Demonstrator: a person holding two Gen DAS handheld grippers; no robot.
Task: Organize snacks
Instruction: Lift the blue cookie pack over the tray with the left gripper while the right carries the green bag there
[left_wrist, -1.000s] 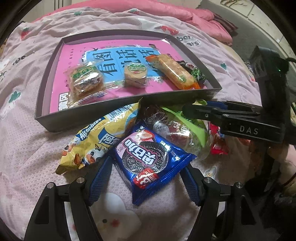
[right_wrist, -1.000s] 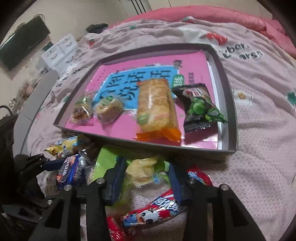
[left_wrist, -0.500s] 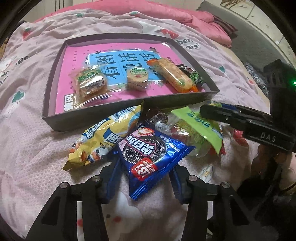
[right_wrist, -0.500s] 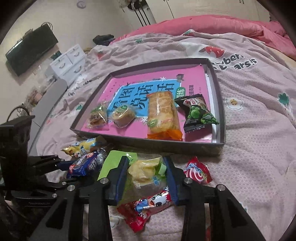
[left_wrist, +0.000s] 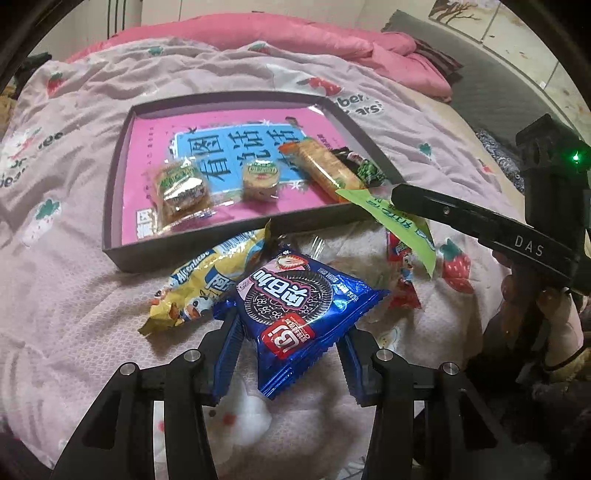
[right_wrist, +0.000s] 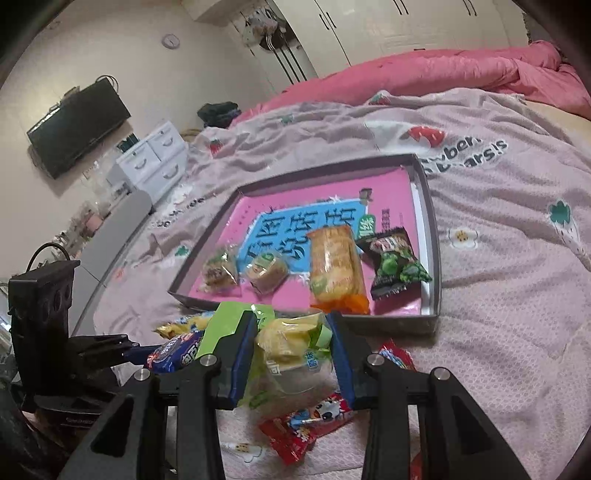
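Observation:
My left gripper (left_wrist: 290, 341) is shut on a blue cookie packet (left_wrist: 295, 310) and holds it just above the bedspread, in front of the dark tray (left_wrist: 110, 206). My right gripper (right_wrist: 291, 332) is shut on a green and clear bag of yellow snack (right_wrist: 291, 343), lifted near the tray's front wall (right_wrist: 391, 325); the bag also shows in the left wrist view (left_wrist: 391, 218). The tray holds two small wrapped cakes (left_wrist: 181, 188), a long cracker pack (left_wrist: 325, 170) and a green pea packet (right_wrist: 395, 266).
A yellow candy bag (left_wrist: 199, 284) lies on the bedspread left of the cookie packet. A red candy bag (right_wrist: 306, 424) lies under my right gripper. A pink duvet (right_wrist: 461, 70) is bunched at the far side. White drawers (right_wrist: 155, 158) stand beside the bed.
Both grippers have closed on their packets and risen: the left with the blue cookie packet, the right with the green bag. The tray now sits farther away in both views.

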